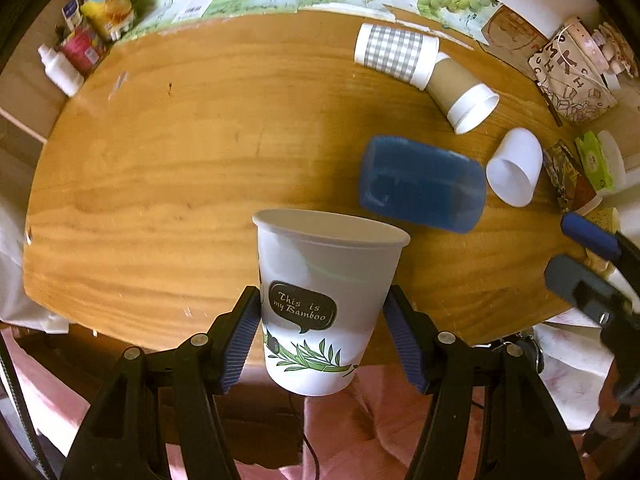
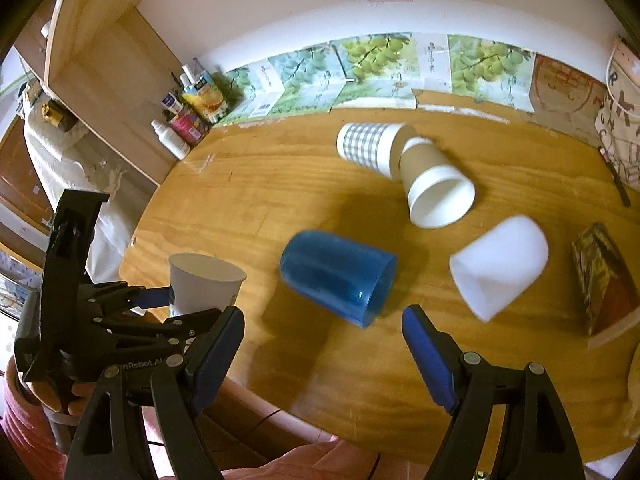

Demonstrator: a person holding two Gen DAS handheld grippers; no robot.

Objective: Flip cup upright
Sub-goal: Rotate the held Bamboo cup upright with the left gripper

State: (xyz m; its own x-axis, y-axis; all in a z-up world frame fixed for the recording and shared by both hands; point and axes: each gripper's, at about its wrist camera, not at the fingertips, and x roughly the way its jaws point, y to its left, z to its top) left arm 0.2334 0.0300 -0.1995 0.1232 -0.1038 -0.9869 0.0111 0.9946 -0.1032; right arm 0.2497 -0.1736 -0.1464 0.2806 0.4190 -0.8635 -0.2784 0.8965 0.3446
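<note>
Cup (image 1: 324, 300) of thin paper sits mouth-up between your left gripper (image 1: 322, 332) jaws, pinched at mid-wall over the near desk (image 1: 160, 160) edge; it looks light and easy to crush, so keep the squeeze gentle and below the stiffer rim. Your right gripper (image 2: 324, 354) has its jaws spread wide on nothing, with the blue cup (image 2: 340, 276) lying on its side just ahead of them.

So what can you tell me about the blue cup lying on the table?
The blue cup looks like see-through plastic, smooth and plain, with no handle. It lies on its side on the wooden table, its open mouth toward the near edge and its closed bottom pointing away. Nothing holds it: the right gripper is open just in front of it. The white cups nearby do not touch it.
</note>
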